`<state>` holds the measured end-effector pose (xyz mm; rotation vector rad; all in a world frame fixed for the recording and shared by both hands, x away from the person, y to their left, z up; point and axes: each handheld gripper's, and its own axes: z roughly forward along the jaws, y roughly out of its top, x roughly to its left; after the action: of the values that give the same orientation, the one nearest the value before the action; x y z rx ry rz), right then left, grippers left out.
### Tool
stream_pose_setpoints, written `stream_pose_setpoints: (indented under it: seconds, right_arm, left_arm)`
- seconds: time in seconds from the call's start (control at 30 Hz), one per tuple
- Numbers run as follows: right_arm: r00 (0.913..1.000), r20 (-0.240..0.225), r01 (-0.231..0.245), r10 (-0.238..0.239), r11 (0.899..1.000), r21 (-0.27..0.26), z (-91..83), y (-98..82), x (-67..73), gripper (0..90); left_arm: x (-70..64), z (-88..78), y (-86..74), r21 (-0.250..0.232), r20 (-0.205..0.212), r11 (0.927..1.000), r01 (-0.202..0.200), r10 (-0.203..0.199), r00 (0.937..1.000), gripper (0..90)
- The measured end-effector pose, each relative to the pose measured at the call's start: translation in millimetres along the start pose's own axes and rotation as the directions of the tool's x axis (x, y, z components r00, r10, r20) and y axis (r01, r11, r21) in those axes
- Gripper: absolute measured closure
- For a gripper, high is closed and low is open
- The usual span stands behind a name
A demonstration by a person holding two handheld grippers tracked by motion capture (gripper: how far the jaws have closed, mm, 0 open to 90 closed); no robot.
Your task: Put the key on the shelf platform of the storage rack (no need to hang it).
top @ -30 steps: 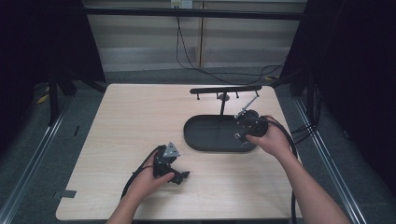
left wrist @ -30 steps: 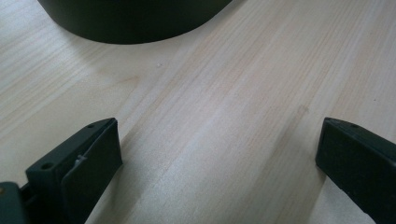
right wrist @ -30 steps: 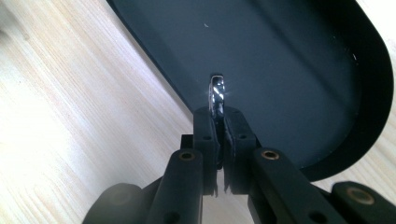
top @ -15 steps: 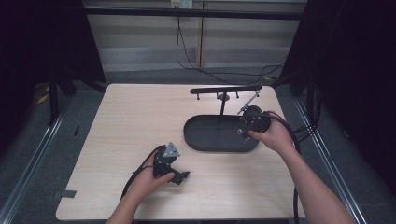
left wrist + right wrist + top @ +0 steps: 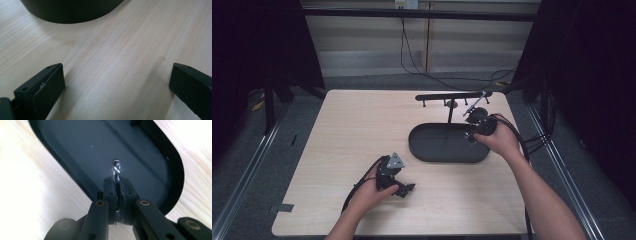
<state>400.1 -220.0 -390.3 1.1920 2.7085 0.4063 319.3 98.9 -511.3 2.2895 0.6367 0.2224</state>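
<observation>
Your right gripper [image 5: 117, 185] is pressed together on a thin shiny metal piece [image 5: 116, 168], held over the black oval tray [image 5: 422, 145], near its right end. Your left gripper [image 5: 117, 82] is spread wide w/ nothing between, low over the table [image 5: 347, 130], in front of the tray.

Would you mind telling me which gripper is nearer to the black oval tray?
Right. The right gripper, shut on a thin shiny metal piece, hangs over the black oval tray at its right end. The left gripper sits apart on the table, open, nearer the person.
</observation>
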Motion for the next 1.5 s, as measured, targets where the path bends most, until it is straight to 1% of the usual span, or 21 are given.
stream_pose_setpoints:
  seconds: [0.03, 0.1, 0.13, 0.17, 0.23, 0.3, 0.43, 0.5, 0.6, 0.63, 0.73, 0.77, 0.87, 0.9, 0.93, 1.0, 1.07, 1.1, 1.17, 1.43, 1.5]
  right_arm:
    - [1.0, 0.003, -0.005, 0.005, 1.0, 0.0, 1.6, 0.5, -0.5, 85.7]
    - [0.9998, -0.01, -0.019, 0.019, 1.0, -0.012, 6.9, 1.0, -2.9, 85.7]
    - [0.9998, -0.01, -0.019, 0.019, 1.0, -0.012, 6.9, 1.0, -2.9, 85.7]
    - [0.9995, -0.011, -0.031, 0.031, 0.999, -0.01, 8.4, 1.3, -2.9, 85.7]
    - [0.9995, -0.007, -0.029, 0.029, 1.0, -0.005, 15.2, 2.8, -3.0, 85.7]
    - [0.9996, -0.005, -0.028, 0.028, 1.0, -0.003, 16.7, 3.5, -2.5, 85.7]
    - [0.9997, 0.002, -0.023, 0.023, 1.0, 0.007, 23.5, 8.3, 1.9, 85.7]
    - [0.9999, 0.01, -0.012, 0.012, 1.0, 0.017, 28.1, 12.1, 5.5, 85.7]
    - [0.9998, 0.006, -0.019, 0.019, 1.0, 0.024, 30.8, 14.3, 7.6, 85.6]
    - [0.9999, 0.013, -0.009, 0.009, 1.0, 0.018, 32.2, 15.2, 7.5, 85.6]
    - [0.9997, 0.019, -0.012, 0.012, 1.0, 0.016, 35.4, 17.4, 7.4, 85.6]
    - [0.9995, 0.024, -0.02, 0.02, 1.0, 0.016, 36.2, 18.1, 7.7, 85.6]
    - [0.9996, 0.025, -0.017, 0.017, 1.0, 0.014, 38.8, 19.1, 6.4, 85.6]
    - [0.9995, 0.026, -0.02, 0.019, 1.0, 0.016, 39.8, 19.4, 6.5, 85.6]
    - [0.9997, 0.025, -0.007, 0.007, 1.0, 0.021, 41.2, 19.6, 5.6, 85.5]
    - [0.9996, 0.027, -0.002, 0.001, 1.0, 0.031, 46.0, 20.4, 6.5, 85.5]
    - [0.9997, 0.024, -0.004, 0.004, 0.999, 0.037, 47.2, 20.8, 6.9, 85.5]
    - [0.9997, 0.024, -0.008, 0.007, 0.999, 0.046, 48.2, 21.3, 7.7, 85.5]
    - [0.9997, 0.025, 0.002, -0.003, 0.999, 0.042, 52.5, 22.4, 8.1, 85.5]
    - [0.9995, 0.029, 0.007, -0.009, 0.999, 0.043, 61.5, 24.1, 9.1, 85.3]
    - [0.9995, 0.033, -0.003, 0.002, 0.999, 0.041, 63.0, 24.8, 9.2, 85.2]
  left_arm:
    - [0.0, 0.0, 0.0, 0.0, 0.0, 1.0, 0.0, 0.0, 1.0, 0.0]
    - [0.0, 0.0, 0.0, 0.0, 0.0, 1.0, 0.0, 0.0, 1.0, 0.0]
    - [0.0, 0.0, 0.0, 0.0, 0.0, 1.0, 0.0, 0.0, 1.0, 0.0]
    - [0.0, 0.0, 0.0, 0.0, 0.0, 1.0, 0.0, 0.0, 1.0, 0.0]
    - [0.0, 0.0, 0.0, 0.0, 0.0, 1.0, 0.0, 0.0, 1.0, 0.0]
    - [-0.4, 0.3, -0.1, -0.005, -0.001, 1.0, 0.007, -0.007, 1.0, 0.0]
    - [-0.4, 0.3, -0.1, -0.005, -0.001, 1.0, 0.007, -0.007, 1.0, 0.0]
    - [-0.4, 0.3, -0.1, -0.005, -0.001, 1.0, 0.007, -0.007, 1.0, 0.0]
    - [-0.5, 0.3, -0.1, -0.006, -0.001, 1.0, 0.008, -0.008, 1.0, 0.0]
    - [-0.4, 0.3, -0.1, -0.005, -0.001, 1.0, 0.007, -0.007, 1.0, 0.0]
    - [-0.4, 0.2, -0.1, -0.005, 0.0, 1.0, 0.008, -0.008, 1.0, 0.0]
    - [-0.4, 0.2, -0.1, -0.005, 0.0, 1.0, 0.008, -0.008, 1.0, 0.0]
    - [-0.4, 0.2, -0.1, -0.005, 0.0, 1.0, 0.008, -0.008, 1.0, 0.0]
    - [-0.4, 0.3, -0.1, -0.005, 0.0, 1.0, 0.008, -0.008, 1.0, 0.0]
    - [-0.4, 0.2, -0.1, -0.005, 0.0, 1.0, 0.008, -0.008, 1.0, 0.0]
    - [-0.4, 0.3, -0.1, -0.005, 0.001, 1.0, 0.008, -0.008, 1.0, 0.0]
    - [-0.4, 0.2, -0.1, -0.004, 0.001, 1.0, 0.009, -0.009, 1.0, 0.0]
    - [-0.1, -0.1, 0.0, 0.001, 0.002, 1.0, 0.002, -0.002, 1.0, 0.0]
    - [0.3, -0.3, 0.0, 0.005, 0.003, 1.0, -0.003, 0.003, 1.0, 0.0]
    - [0.3, -0.4, 0.1, 0.005, 0.002, 1.0, -0.004, 0.004, 1.0, 0.0]
    - [0.3, -0.4, 0.1, 0.005, 0.002, 1.0, -0.004, 0.004, 1.0, 0.0]
